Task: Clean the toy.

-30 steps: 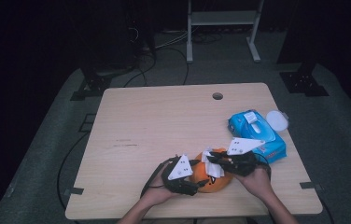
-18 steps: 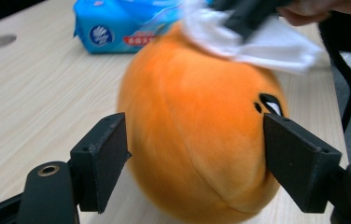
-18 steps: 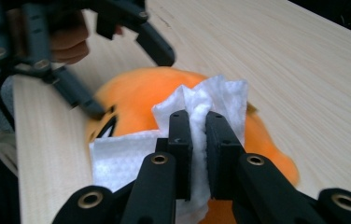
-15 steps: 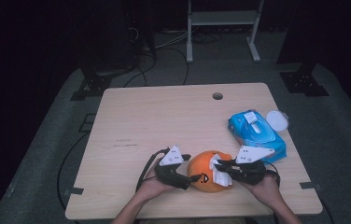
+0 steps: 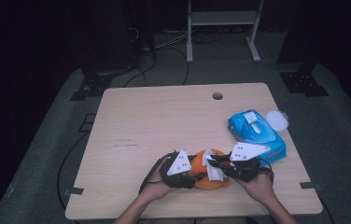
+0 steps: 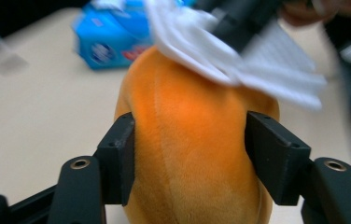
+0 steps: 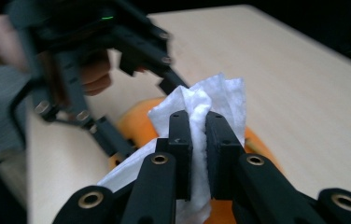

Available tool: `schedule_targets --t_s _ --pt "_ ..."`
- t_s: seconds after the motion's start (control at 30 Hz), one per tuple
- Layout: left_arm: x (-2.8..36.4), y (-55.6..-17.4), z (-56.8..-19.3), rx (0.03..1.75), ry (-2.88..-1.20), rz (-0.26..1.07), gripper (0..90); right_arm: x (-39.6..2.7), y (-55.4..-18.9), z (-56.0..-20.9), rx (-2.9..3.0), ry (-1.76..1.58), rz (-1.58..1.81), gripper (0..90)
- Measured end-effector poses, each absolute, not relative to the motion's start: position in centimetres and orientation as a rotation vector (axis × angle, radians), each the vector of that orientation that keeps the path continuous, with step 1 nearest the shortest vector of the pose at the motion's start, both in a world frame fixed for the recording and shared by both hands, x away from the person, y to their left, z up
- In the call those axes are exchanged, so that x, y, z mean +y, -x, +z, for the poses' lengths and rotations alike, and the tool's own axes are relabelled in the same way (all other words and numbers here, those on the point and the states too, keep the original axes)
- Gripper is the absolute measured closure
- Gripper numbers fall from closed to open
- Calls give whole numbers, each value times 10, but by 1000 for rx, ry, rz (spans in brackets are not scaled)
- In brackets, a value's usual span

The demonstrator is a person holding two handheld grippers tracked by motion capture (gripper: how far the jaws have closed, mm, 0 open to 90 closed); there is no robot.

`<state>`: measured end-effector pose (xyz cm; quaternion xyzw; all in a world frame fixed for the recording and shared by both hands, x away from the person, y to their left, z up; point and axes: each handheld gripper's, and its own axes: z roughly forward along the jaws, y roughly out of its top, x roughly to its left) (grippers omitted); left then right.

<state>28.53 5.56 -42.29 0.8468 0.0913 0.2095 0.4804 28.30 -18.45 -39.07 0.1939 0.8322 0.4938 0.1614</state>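
Note:
An orange plush toy (image 5: 201,177) (image 6: 197,135) lies near the table's front edge. My left gripper (image 5: 193,176) (image 6: 194,135) comes at it from the left. Its jaws have just been closing, and both pads now press into the toy's sides. From the right, my right gripper (image 5: 213,164) (image 7: 198,123) is shut on a crumpled white wipe (image 5: 214,171) (image 7: 220,95). The wipe (image 6: 239,60) rests on the top of the toy (image 7: 134,122). Hands hold both grippers from below.
A blue pack of wipes (image 5: 257,133) (image 6: 108,39) lies at the table's right edge, just behind my right gripper, with a round white lid (image 5: 276,120) beside it. The wooden table (image 5: 164,121) has a small hole (image 5: 217,96) near its far edge.
The left gripper drew back to the left and bared the toy half a second ago. It has since come back and closed on the toy. The right gripper still holds the wipe on top.

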Motion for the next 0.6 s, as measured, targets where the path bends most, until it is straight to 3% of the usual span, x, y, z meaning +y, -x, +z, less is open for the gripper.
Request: schedule_targets --t_s 0.13,0.3,0.37,0.47,0.6 --pt "61 -290 -426 229 -2071 471 362 -188 -292 -395 2370 -570 1367 811" --pt "69 -309 -428 449 -2030 211 106 -186 -287 -406 2395 -582 1383 812" --pt "70 -312 -434 474 -2035 167 125 -178 -280 -405 2418 -541 1398 812" --pt "72 -306 -435 428 -2040 230 288 -175 -279 -402 2415 -512 1349 811" --pt "72 -303 -434 380 -2062 263 334 -193 -288 -402 2393 -561 1380 812"
